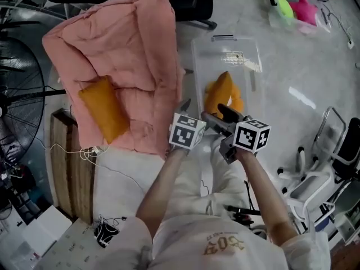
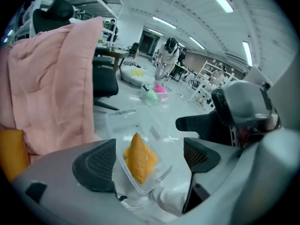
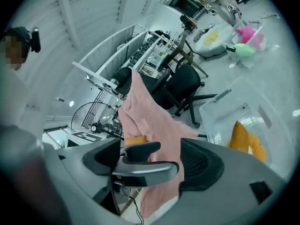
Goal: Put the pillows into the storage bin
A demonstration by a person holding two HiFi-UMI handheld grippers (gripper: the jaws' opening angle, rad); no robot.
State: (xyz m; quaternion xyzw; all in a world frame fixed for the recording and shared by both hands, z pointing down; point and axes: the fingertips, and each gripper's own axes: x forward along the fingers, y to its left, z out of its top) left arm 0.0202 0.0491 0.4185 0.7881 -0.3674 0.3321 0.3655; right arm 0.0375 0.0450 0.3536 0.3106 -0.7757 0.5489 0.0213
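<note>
Left gripper [image 2: 147, 161] and right gripper [image 3: 152, 163] are both standing with jaws apart and gripping nothing, side by side in front of the person. One orange pillow [image 1: 224, 94] is lying inside the clear storage bin [image 1: 250, 75] on the floor. A second orange pillow [image 1: 104, 108] is resting on the pink quilt [image 1: 135, 44], beside the bin.

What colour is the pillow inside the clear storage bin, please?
The pillow is orange, shown best in the head view.
</note>
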